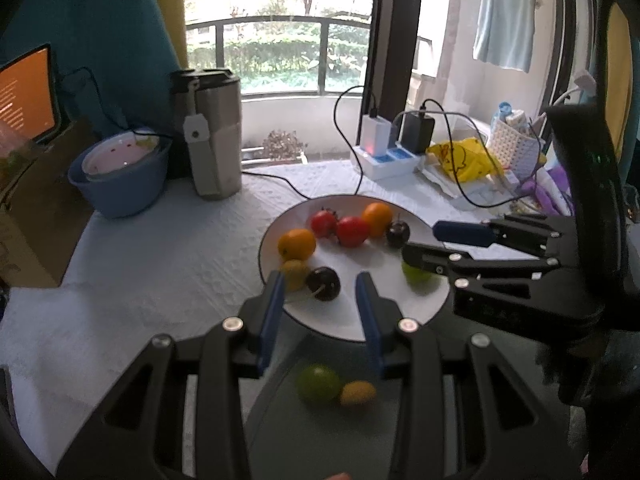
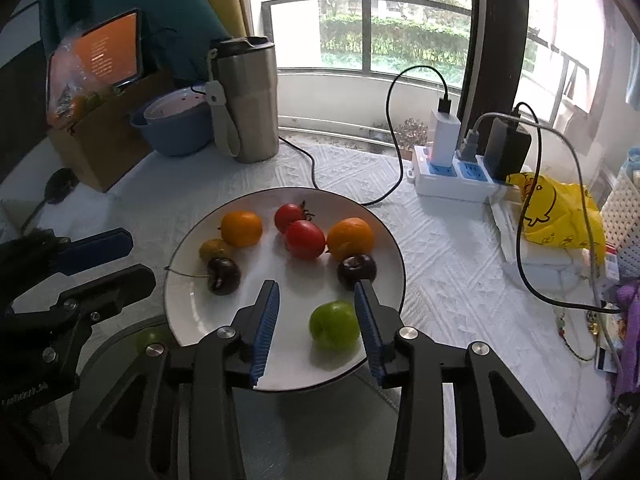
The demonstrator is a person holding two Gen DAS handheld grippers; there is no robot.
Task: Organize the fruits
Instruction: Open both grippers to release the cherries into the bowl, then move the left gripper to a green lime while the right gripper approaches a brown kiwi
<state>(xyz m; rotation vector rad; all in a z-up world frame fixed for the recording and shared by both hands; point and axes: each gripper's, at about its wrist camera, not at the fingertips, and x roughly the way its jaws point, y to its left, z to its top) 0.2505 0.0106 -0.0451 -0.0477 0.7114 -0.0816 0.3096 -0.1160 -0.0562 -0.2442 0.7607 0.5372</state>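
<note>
The table by the balcony window wears a white textured cloth [image 2: 452, 264], and the white plate [image 2: 188, 320] in its middle is the landmark for all the rest.

On the plate, the green fruit [image 2: 334, 325] lies at the near edge. The right gripper [image 2: 316, 300] hangs over this edge with its jaws wide and holding nothing, and the green fruit sits between the two blue pads, closer to the right one. I judge this fruit is the next to be picked. Behind it, further in on the plate, are two dark cherries [image 2: 357, 271], two red tomatoes [image 2: 305, 239], two oranges [image 2: 241, 228] and a small yellowish fruit [image 2: 214, 249].

At the plate's near-left side is the left gripper [image 1: 320, 286], also wide open and empty, near the stemmed cherry [image 1: 324, 283]. Below it, on a grey dish [image 1: 280, 420] nearer than the plate, already lie a green fruit and a small yellow one [image 1: 358, 393]; it seems the sorting goes there.

Beyond the plate stand a steel tumbler [image 2: 247, 100], a blue bowl [image 2: 176, 132] and a power strip [image 2: 448, 176] with chargers.
</note>
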